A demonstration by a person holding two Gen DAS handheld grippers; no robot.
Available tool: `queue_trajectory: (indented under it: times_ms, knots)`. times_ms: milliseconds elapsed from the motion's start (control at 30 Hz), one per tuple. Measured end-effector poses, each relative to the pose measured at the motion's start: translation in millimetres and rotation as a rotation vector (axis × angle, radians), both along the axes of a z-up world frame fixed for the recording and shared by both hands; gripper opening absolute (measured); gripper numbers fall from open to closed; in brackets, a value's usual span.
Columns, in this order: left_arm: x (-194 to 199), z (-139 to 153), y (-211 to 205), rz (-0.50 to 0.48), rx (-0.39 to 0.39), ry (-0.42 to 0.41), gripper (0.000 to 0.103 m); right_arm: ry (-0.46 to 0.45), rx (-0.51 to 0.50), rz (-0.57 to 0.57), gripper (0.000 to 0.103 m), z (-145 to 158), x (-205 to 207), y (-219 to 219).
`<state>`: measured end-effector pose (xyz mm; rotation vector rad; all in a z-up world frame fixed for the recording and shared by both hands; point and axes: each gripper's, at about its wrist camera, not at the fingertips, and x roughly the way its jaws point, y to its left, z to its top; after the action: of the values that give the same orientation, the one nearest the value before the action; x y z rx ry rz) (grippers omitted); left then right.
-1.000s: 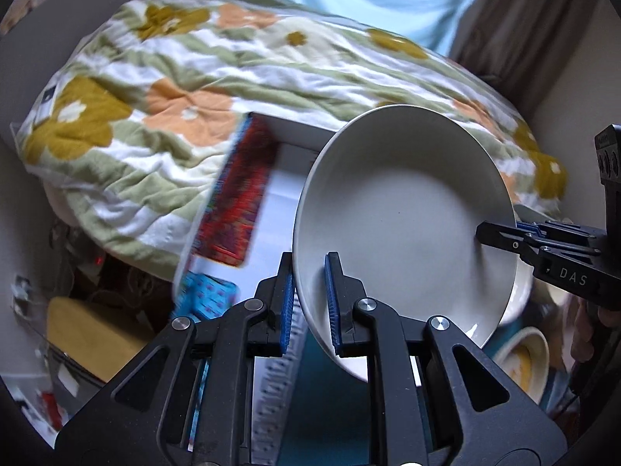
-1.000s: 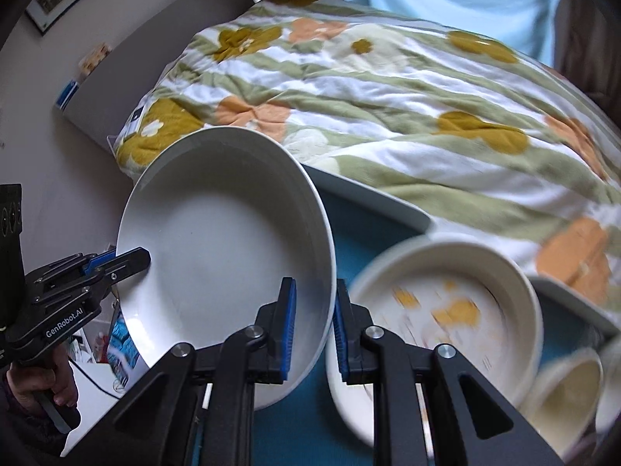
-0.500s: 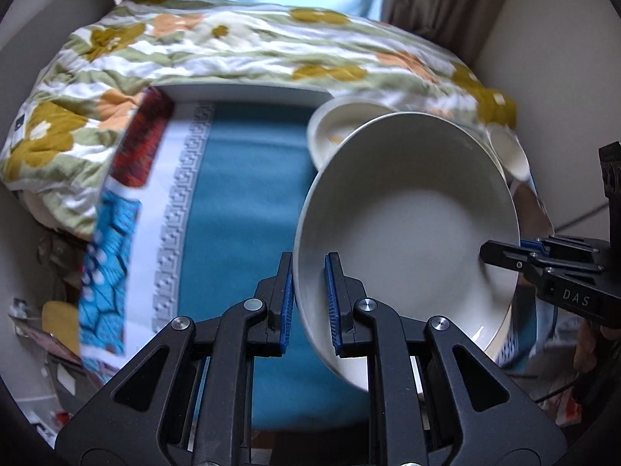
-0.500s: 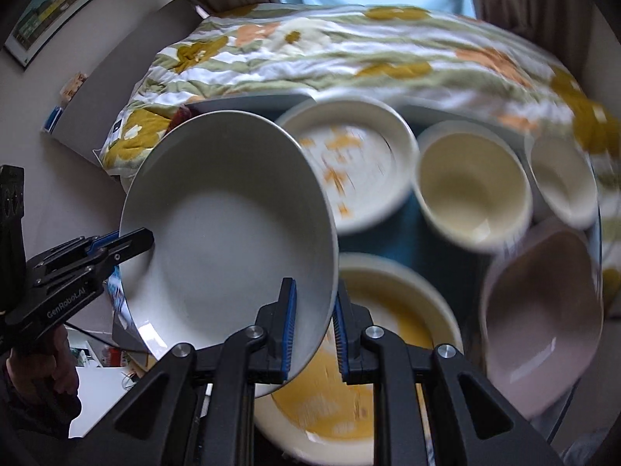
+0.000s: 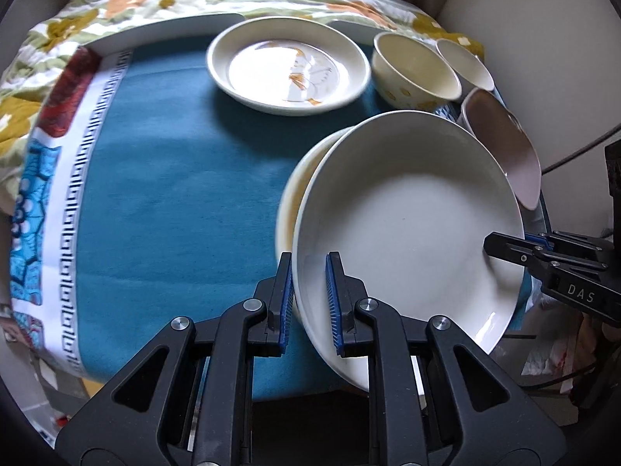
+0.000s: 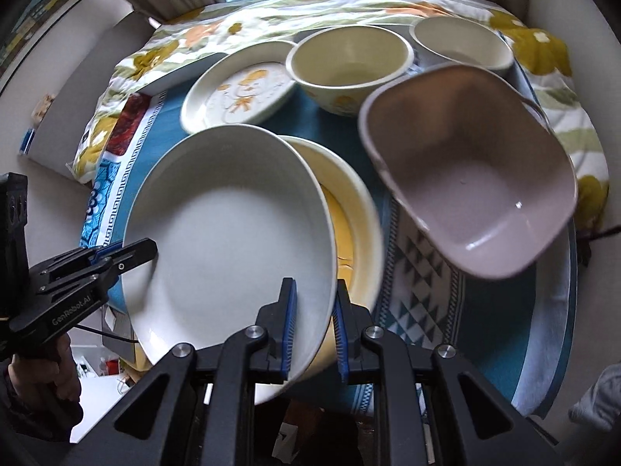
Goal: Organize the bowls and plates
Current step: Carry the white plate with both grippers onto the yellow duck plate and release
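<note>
The white plate [image 5: 411,225] is carried by both units at once: the left hand-held gripper [image 5: 308,303] is clamped narrow on the plate's near-left rim, and the right hand-held gripper [image 6: 314,324] is clamped narrow on the opposite rim. Each unit also appears in the other's view, gripping its own edge.

What has changed: a second ago the plate was held over the floral quilt [image 5: 58,39], beyond the edge of the worktop [image 5: 174,194], with only a corner of the blue cloth visible past the left unit. Now the whole blue-covered worktop lies beneath both units, and the plate hangs tilted directly over the yellow plate [image 6: 349,209] — which shows past the white rim, just beyond the right unit's fingers. No contact between the two plates can be confirmed.

Other ware, relative to the units:
- Ahead: the patterned plate [image 5: 287,66], then the cream bowl [image 5: 417,68] and a smaller white bowl [image 5: 464,62] beside it.
- Ahead and to the right of the right unit: the mauve bowl [image 6: 473,171].

Meaning for the task — the transfer appears nearly complete. The step in hand is judged to be stacking the white plate on the yellow one; levelling and lowering remain, then release of both grips.
</note>
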<state>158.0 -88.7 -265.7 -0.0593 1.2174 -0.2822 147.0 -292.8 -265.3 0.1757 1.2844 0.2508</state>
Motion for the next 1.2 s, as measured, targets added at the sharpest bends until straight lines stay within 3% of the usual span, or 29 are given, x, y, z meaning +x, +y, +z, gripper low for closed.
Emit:
queue_trajectory:
  times_ms: [267,600,933,1200]
  knots:
    - [15,-21,-13,-0.041,0.019,0.033,0.014,-0.007,0.012,-0.054,0.017,-10,1,-19]
    - [22,-30,-30,-0.078,0.103,0.020,0.014,-0.044,-0.020,-0.048,0.017,-8,1,-18]
    - [21,-29,-47,-0.126,0.206,-0.041,0.015,-0.064,-0.027,-0.055,0.017,-10,-7,-19]
    - [7,-27,-58,-0.181,0.344,-0.123,0.014,-0.078,-0.042,-0.065,0.017,-12,-10,-21]
